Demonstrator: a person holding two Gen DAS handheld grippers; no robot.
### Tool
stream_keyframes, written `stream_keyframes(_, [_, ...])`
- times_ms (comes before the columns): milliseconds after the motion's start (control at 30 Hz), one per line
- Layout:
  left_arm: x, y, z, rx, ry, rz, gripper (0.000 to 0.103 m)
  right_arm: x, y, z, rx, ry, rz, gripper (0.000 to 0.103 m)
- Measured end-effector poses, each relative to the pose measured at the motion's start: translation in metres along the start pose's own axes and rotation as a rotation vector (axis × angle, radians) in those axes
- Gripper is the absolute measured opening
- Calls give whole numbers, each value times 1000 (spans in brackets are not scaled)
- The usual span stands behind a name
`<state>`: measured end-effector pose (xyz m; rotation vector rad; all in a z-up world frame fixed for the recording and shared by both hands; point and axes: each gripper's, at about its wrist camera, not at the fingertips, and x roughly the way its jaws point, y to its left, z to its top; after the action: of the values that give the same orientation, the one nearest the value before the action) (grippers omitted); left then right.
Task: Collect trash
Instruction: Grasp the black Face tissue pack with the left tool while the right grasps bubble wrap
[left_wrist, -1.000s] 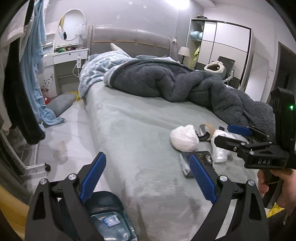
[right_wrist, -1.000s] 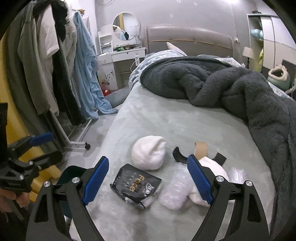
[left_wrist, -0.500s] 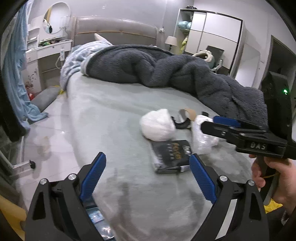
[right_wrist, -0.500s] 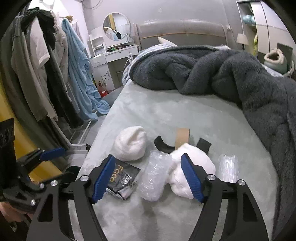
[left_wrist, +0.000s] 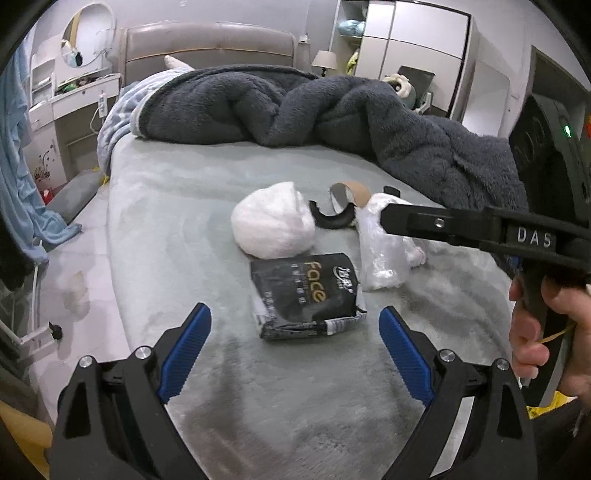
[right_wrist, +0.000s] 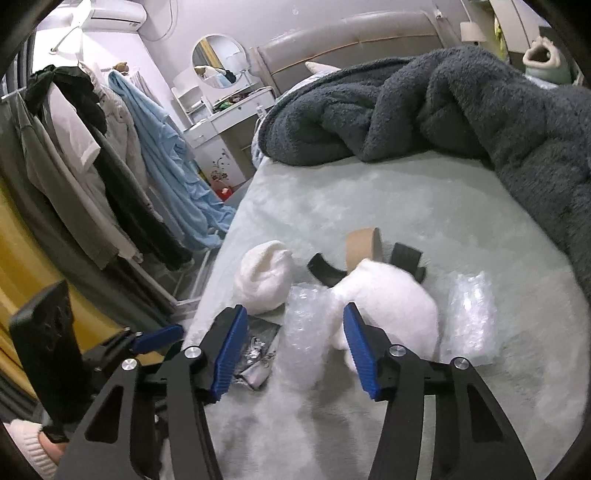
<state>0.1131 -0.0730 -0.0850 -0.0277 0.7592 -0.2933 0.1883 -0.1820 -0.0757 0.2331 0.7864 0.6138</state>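
Trash lies on the grey-green bed (left_wrist: 177, 221). A black "face" wrapper (left_wrist: 306, 295) lies just ahead of my open left gripper (left_wrist: 295, 347). Behind it are a white wad (left_wrist: 273, 225), a cardboard ring with black strips (left_wrist: 347, 192) and a clear bubble-wrap piece (left_wrist: 380, 254). My right gripper (right_wrist: 293, 347) is open, its jaws either side of the bubble wrap (right_wrist: 306, 332), with a second white wad (right_wrist: 388, 299) at its right finger. Another bubble-wrap piece (right_wrist: 469, 314) lies to the right. The right gripper also shows in the left wrist view (left_wrist: 406, 221).
A dark grey fleece blanket (left_wrist: 332, 110) is heaped across the back and right of the bed. A clothes rack with hanging garments (right_wrist: 92, 166) stands left of the bed. A white dressing table with round mirror (right_wrist: 229, 110) is by the headboard.
Both grippers have moved forward over the bed toward the trash. The right gripper's jaws have narrowed and now stand around the bubble wrap. The bin under the left gripper has left the view.
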Motion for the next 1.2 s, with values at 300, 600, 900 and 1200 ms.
stream_keyframes(300, [10,-19,-2,69,12,12,94,11,2,-2,7,53,-2,43])
stream_keyframes(600, [20,-21,-1,68,32,29,89,26,3,-10,-13,119,-42,30])
stream_keyframes(900, [25,-20,0,50,42,61,83,6,4,-2,-3,61,2,30])
stream_keyframes(1200, [25,-16,1,42,53,68,73,9,9,0,2,79,14,30])
